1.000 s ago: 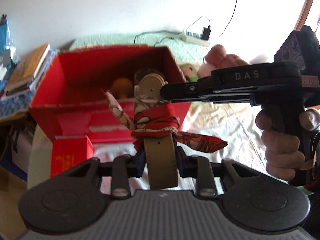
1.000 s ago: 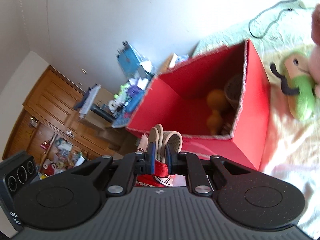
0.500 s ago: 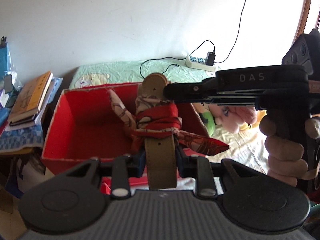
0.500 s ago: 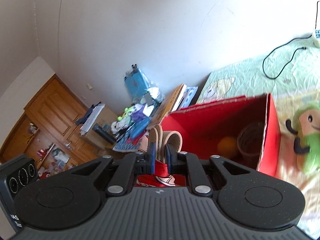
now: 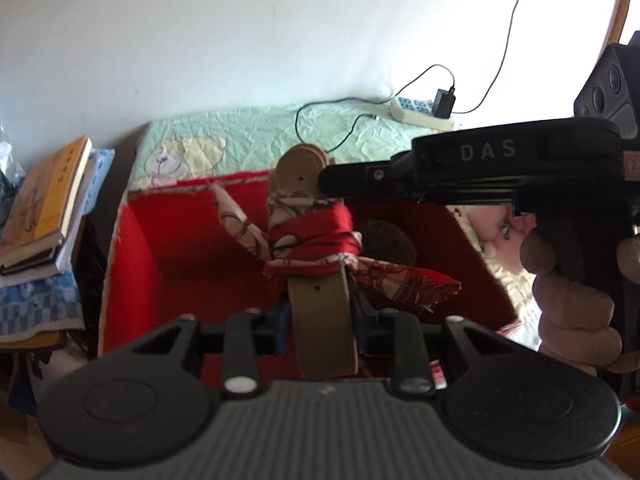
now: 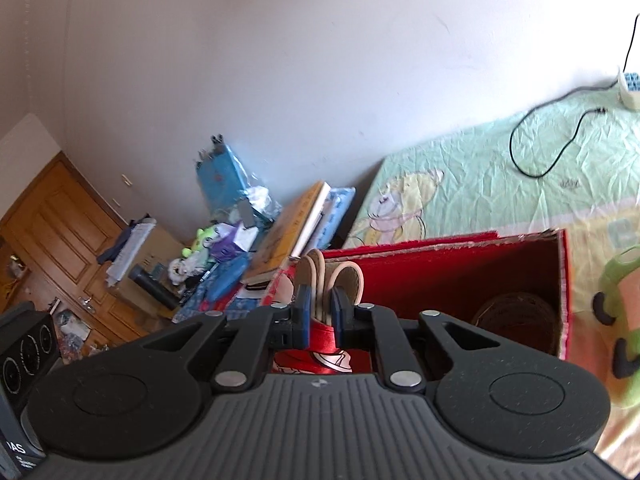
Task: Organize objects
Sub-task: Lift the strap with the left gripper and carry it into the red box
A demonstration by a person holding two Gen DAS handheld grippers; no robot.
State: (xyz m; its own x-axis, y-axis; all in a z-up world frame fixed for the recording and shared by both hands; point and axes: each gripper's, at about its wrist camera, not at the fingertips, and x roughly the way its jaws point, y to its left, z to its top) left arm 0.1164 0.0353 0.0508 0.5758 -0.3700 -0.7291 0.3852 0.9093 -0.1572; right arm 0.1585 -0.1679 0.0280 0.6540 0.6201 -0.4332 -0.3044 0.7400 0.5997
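Observation:
A tan leather belt (image 5: 322, 324), folded into loops and tied round with a red patterned scarf (image 5: 316, 248), hangs in the air over the open red box (image 5: 160, 264). My left gripper (image 5: 320, 320) is shut on the belt's near end. My right gripper (image 6: 321, 312) comes in from the right in the left wrist view and is shut on the far loops of the belt (image 6: 320, 276). A round woven basket (image 5: 386, 242) sits inside the box at its right, also seen as the basket (image 6: 516, 320) in the right wrist view.
The box stands on a bed with a green bear-print sheet (image 5: 248, 136). A power strip with charger and cable (image 5: 424, 110) lies by the wall. Books (image 5: 44, 196) are stacked on cluttered furniture at the left. A green plush toy (image 6: 616, 320) lies to the right of the box.
Both grippers have carried the belt and scarf together from the box's near side to above its inside. The box now sits lower and nearer in both views, and the orange object inside is hidden.

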